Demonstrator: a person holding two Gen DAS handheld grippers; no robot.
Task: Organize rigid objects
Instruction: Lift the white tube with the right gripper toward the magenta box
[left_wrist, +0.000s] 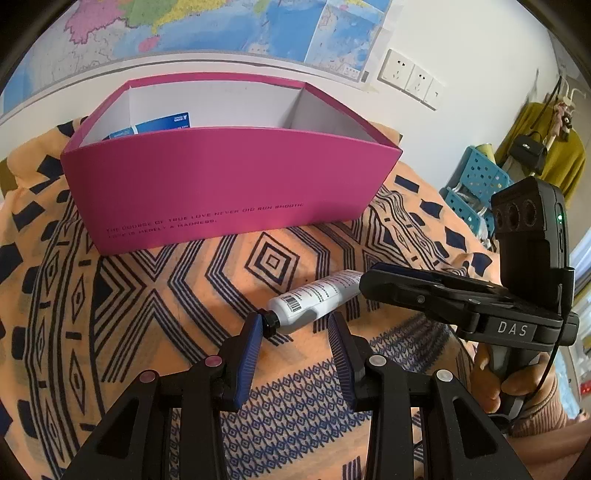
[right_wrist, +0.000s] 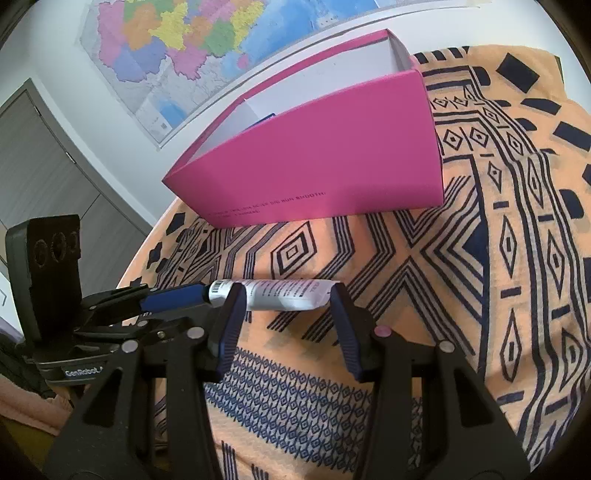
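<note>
A white tube (left_wrist: 314, 302) with a black cap and barcode lies flat on the patterned cloth, in front of the open pink box (left_wrist: 229, 184). My left gripper (left_wrist: 295, 325) is open, its jaws at the tube's cap end, the left pad beside the cap. My right gripper (right_wrist: 288, 295) is open, its jaws on either side of the tube (right_wrist: 284, 293) near its crimped end. Each gripper shows in the other's view: the right one (left_wrist: 373, 280) and the left one (right_wrist: 173, 295). Blue and white packets (left_wrist: 162, 123) lie inside the box.
An orange cloth with dark geometric pattern (left_wrist: 147, 314) covers the table. A wall map (right_wrist: 177, 48) hangs behind the box. Blue plastic crates (left_wrist: 476, 184) and hanging clothes stand off to the right; a grey door (right_wrist: 44, 166) is at the left.
</note>
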